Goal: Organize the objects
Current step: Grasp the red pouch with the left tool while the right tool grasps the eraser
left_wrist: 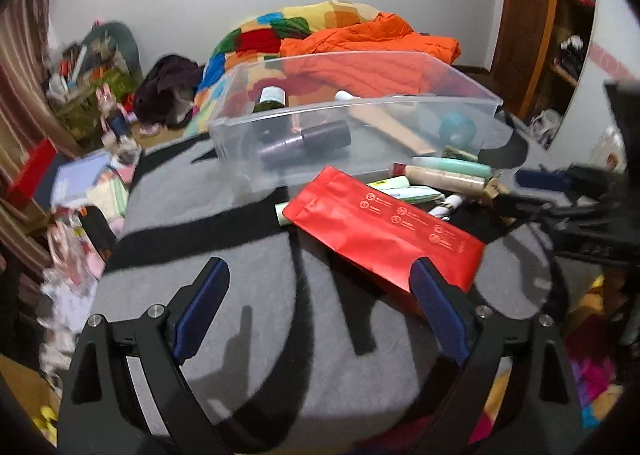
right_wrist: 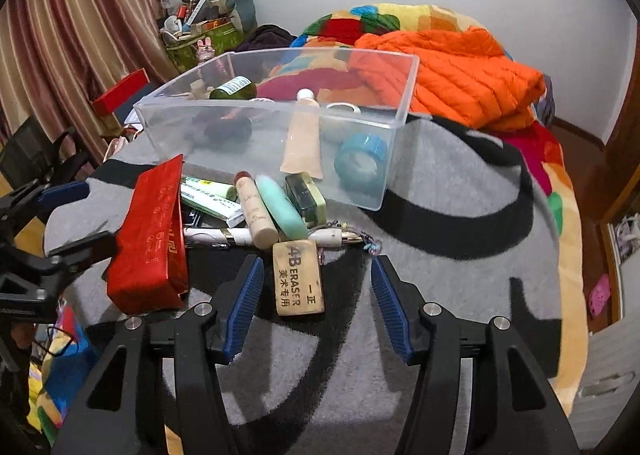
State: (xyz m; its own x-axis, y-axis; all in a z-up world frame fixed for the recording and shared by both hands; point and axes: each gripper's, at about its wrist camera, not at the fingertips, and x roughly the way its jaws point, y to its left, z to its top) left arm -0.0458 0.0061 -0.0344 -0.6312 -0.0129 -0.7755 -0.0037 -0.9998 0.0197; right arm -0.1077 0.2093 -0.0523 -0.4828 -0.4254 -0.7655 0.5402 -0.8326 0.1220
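Observation:
A clear plastic bin [left_wrist: 420, 101] [right_wrist: 276, 109] stands on the grey and black blanket [left_wrist: 248, 247]. It holds a green bottle [right_wrist: 234, 88], a beige tube [right_wrist: 302, 139], a teal tape roll [right_wrist: 360, 161] and a dark bottle [left_wrist: 308, 141]. In front of it lie a red pouch [left_wrist: 384, 231] [right_wrist: 150, 239], a beige stick [right_wrist: 256, 211], a mint tube [right_wrist: 280, 207] and a beige 4B eraser [right_wrist: 298, 279]. My left gripper [left_wrist: 320, 271] is open, its right finger beside the pouch's near end. My right gripper [right_wrist: 316, 279] is open around the eraser.
A white pen [right_wrist: 224, 236], a green-white tube [right_wrist: 208, 195] and a small green box [right_wrist: 306, 195] lie in the pile. An orange jacket [right_wrist: 452, 71] and a multicoloured quilt [left_wrist: 280, 27] lie behind the bin. Clutter fills the floor at left [left_wrist: 84, 67].

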